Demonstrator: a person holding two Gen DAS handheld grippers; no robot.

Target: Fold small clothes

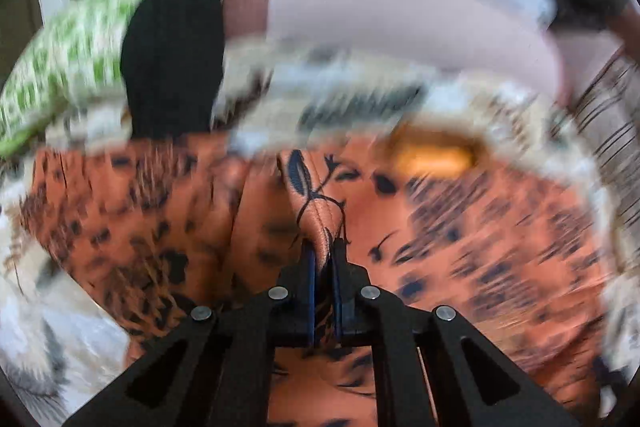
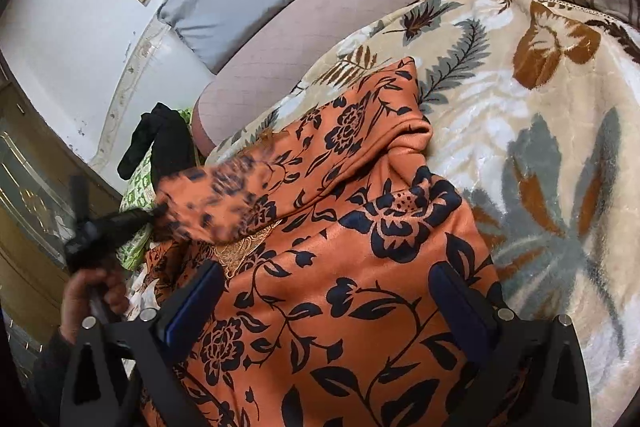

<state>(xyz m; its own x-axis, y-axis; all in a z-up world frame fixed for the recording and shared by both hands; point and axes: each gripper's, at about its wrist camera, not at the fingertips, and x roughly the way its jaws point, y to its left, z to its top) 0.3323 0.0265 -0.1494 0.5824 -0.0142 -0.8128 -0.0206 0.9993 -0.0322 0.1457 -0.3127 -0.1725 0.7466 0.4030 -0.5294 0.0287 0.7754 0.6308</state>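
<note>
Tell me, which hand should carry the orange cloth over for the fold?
Left, probably. The left gripper is already shut on the orange floral garment, while the right gripper hangs open above it, gripping nothing.

Left tool (image 1: 323, 247) pinching orange garment (image 1: 460, 219)

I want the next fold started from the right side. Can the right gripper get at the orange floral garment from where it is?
Probably yes. The right gripper is open, its fingers spread directly over the orange floral garment, with nothing between them. The left gripper pinches the garment's far edge, off to the side.
</note>
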